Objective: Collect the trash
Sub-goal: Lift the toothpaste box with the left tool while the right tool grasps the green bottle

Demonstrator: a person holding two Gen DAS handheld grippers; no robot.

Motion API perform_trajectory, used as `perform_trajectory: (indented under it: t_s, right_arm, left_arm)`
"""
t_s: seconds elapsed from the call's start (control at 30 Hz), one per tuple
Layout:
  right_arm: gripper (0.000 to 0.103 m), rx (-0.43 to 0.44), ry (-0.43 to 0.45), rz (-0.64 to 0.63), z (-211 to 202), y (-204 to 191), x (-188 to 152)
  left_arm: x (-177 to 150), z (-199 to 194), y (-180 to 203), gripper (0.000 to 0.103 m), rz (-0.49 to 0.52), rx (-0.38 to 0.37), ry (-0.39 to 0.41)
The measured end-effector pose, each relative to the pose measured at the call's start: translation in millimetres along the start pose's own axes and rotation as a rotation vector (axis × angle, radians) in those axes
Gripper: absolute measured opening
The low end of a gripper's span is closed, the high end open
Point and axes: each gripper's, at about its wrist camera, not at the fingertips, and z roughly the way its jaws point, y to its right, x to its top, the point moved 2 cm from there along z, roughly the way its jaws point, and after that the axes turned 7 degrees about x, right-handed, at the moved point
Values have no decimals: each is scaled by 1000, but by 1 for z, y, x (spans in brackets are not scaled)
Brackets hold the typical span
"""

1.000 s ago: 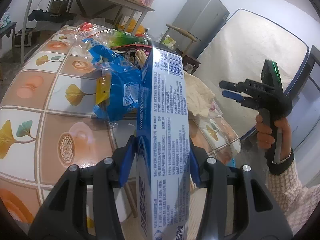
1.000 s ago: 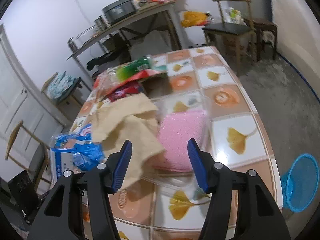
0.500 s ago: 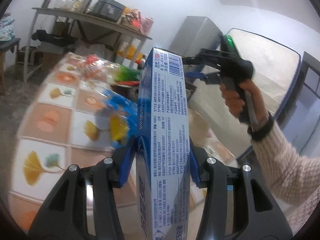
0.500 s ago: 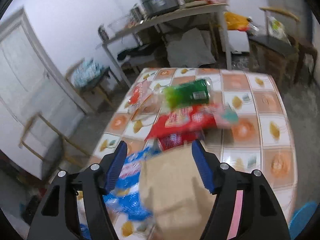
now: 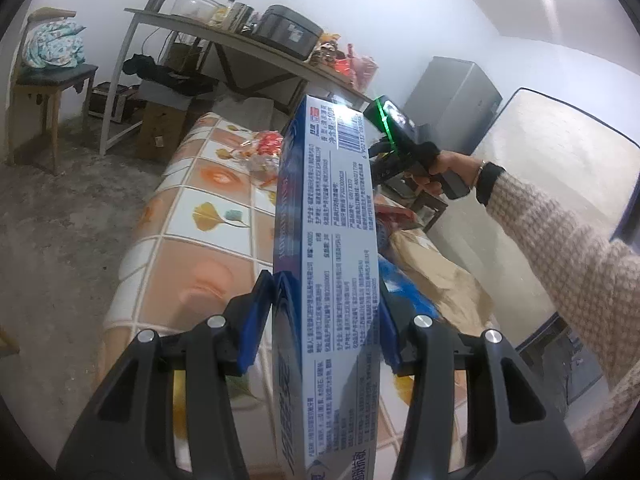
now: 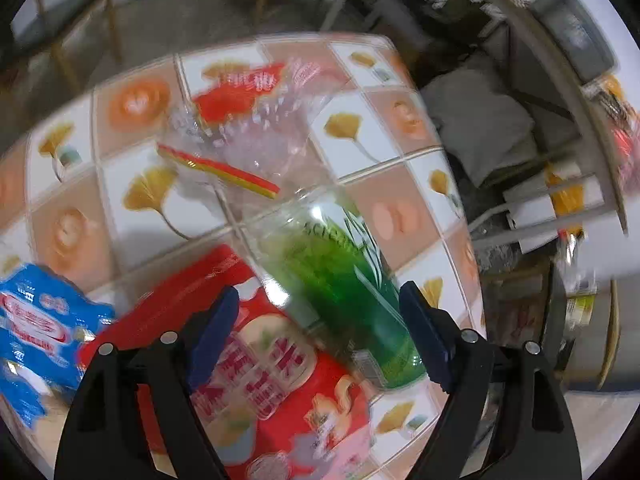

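Observation:
My left gripper (image 5: 326, 312) is shut on a long blue and white toothpaste box (image 5: 332, 240), held upright above the tiled table (image 5: 200, 216). My right gripper (image 6: 320, 328) is open, just above a clear plastic bottle with a green label (image 6: 340, 280) that lies between its fingers on a red snack bag (image 6: 260, 380). The right gripper also shows in the left wrist view (image 5: 394, 148), held over the far trash pile. A clear wrapper with red print (image 6: 248, 120) and a blue packet (image 6: 36, 328) lie on the table.
A brown paper bag (image 5: 436, 276) lies on the table's right side. A metal shelf table (image 5: 224, 48) with a cooker and jars stands behind, a chair (image 5: 48, 76) at the left, a grey cabinet (image 5: 456, 88) at the back. Bare concrete floor lies to the left.
My right gripper has swung across the table and down over the green bottle and red bag. My left gripper has lifted and turned with the toothpaste box still in it.

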Motion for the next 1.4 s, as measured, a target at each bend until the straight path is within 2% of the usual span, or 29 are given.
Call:
perform_trajectory:
  t_s: [0.17, 0.3, 0.37, 0.47, 0.73, 0.9, 1.03, 1.13, 1.23, 1.3, 1.33, 1.4]
  right_arm:
    - [80, 6, -50, -80, 25, 4, 20]
    - [79, -8, -80, -117, 44, -2, 22]
    - [70, -38, -77, -120, 44, -2, 19]
    - [67, -30, -81, -113, 39, -1, 13]
    - [63, -179, -181, -164, 17, -4, -18]
    - [62, -264, -162, -109, -21, -4, -51]
    - [61, -292, -78, 13, -74, -7, -100]
    - [61, -307, 25, 127, -121, -18, -151]
    - [61, -312, 162, 286, -173, -34, -222]
    - [61, -315, 265, 419, -207, -56, -286]
    - [61, -317, 291, 460, -214, -60, -302]
    - [60, -335, 368, 608, -233, -88, -373]
  left_arm:
    - [3, 11, -8, 46, -16, -10, -19]
    - [5, 20, -10, 46, -15, -10, -31]
    - [6, 23, -10, 46, -22, -19, -35]
    - [6, 24, -10, 46, -37, -34, -39]
    - [6, 22, -3, 46, -38, -32, -32]
    - [2, 14, 8, 46, -28, -38, -37]
    - [-1, 6, 27, 46, 9, -57, -38]
    - [0, 0, 44, 46, 37, -92, -37]
    - [1, 2, 71, 46, 89, -132, -61]
    - [1, 7, 97, 46, 130, -178, -81]
    - [1, 8, 109, 46, 151, -207, -87]
    - [0, 14, 140, 46, 213, -254, -92]
